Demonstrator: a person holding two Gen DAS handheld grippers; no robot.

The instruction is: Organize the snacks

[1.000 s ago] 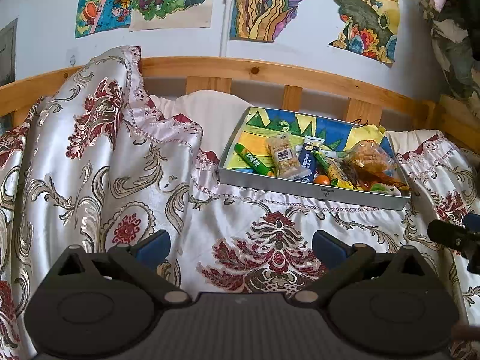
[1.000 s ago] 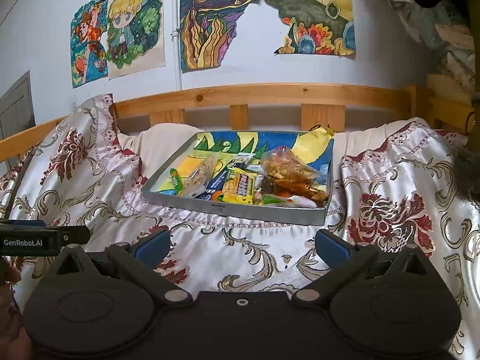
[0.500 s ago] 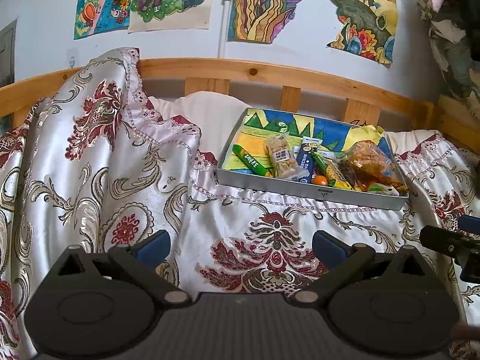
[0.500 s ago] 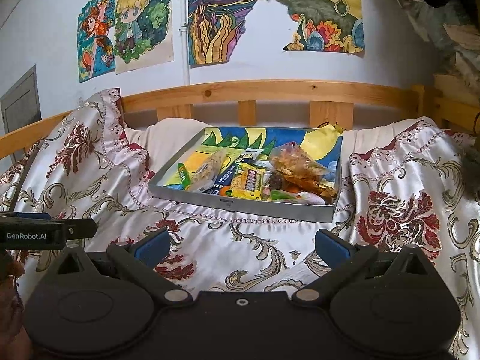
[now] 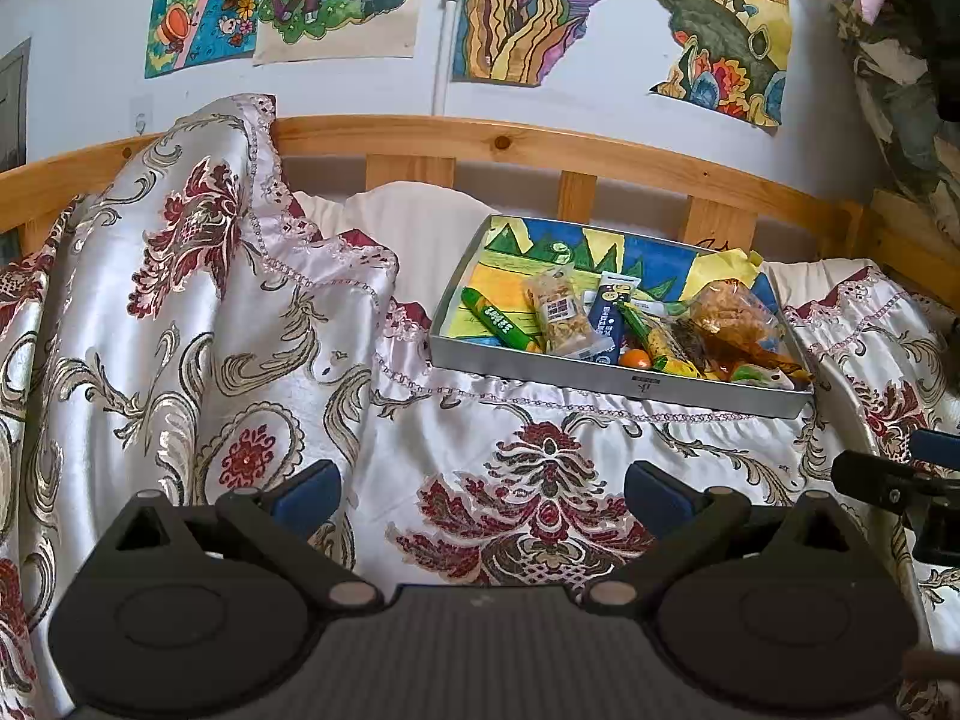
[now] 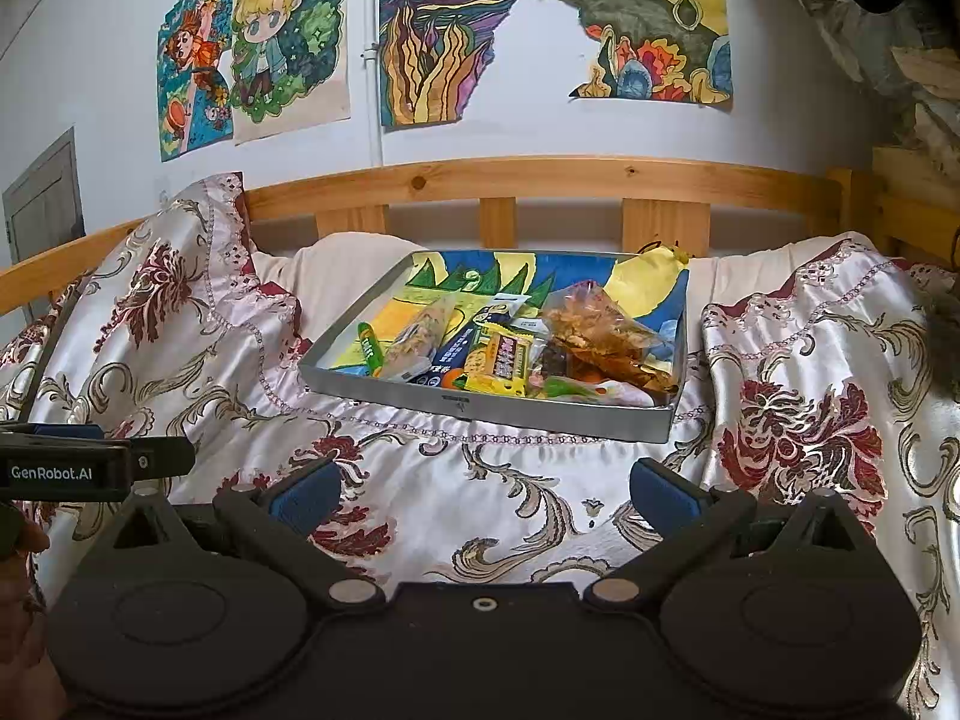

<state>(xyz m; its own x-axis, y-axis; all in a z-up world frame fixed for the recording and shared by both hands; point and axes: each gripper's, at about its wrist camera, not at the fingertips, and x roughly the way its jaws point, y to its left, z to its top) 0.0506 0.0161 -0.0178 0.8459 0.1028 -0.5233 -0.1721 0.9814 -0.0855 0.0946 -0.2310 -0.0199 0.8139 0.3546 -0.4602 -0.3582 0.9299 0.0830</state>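
A grey metal tray (image 5: 600, 375) (image 6: 480, 405) with a colourful painted bottom sits on the bed's floral satin cover. It holds several snacks: a green stick pack (image 5: 495, 319), a clear bag of nut bars (image 5: 558, 315), a blue sachet (image 5: 607, 321), a yellow packet (image 6: 504, 360) and a clear bag of fried snacks (image 6: 600, 330). My left gripper (image 5: 480, 489) is open and empty, well short of the tray. My right gripper (image 6: 483, 489) is open and empty, also in front of the tray.
A wooden bed rail (image 6: 540, 180) runs behind the tray, with a white pillow (image 5: 414, 228) against it. The satin cover (image 5: 180, 300) bunches high at the left. Drawings hang on the wall. The other gripper shows at each view's edge (image 6: 90, 468) (image 5: 888, 483).
Both grippers have moved slightly closer to the tray. Their jaws stay open and empty. The snacks have not moved.
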